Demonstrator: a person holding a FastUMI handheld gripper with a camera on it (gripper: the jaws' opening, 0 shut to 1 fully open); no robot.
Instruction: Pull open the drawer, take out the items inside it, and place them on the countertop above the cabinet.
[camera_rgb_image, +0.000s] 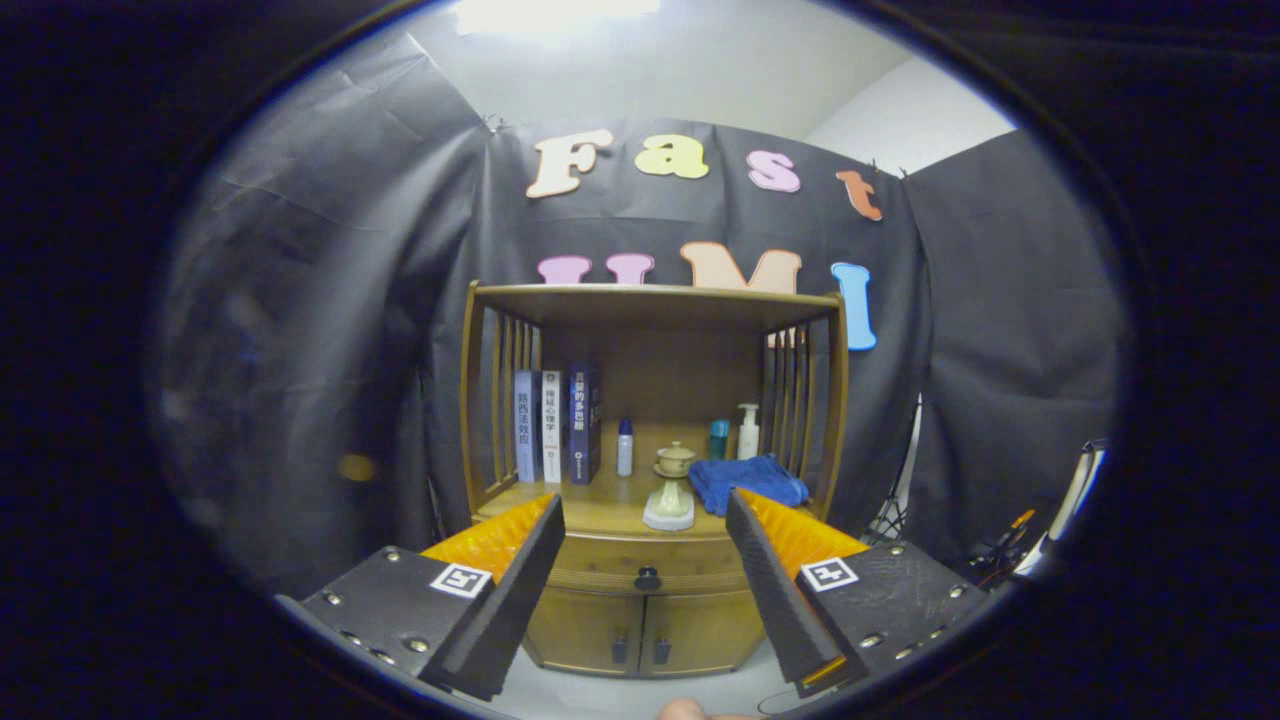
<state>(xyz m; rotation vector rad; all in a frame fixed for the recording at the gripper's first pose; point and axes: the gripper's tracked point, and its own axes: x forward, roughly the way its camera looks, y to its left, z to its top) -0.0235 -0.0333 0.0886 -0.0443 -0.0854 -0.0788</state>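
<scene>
Gripper view: tool (645, 560) wide open, empty; closed drawer (646, 565) beyond.

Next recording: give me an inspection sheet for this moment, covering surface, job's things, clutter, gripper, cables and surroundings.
Surface: wooden countertop of the cabinet, under a slatted shelf frame.
Job's things: drawer shut, its dark knob between the fingers and beyond them; contents hidden.
Clutter: three books upright at the left, small bottle, pale lidded pot on a stand, blue cloth, teal bottle, white pump bottle.
Gripper: hand-held gripper open, short of the cabinet, touching nothing.
Cables: some dark leads low at the right, too blurred to detail.
Surroundings: black cloth wall, two lower cabinet doors shut, pale floor.
</scene>
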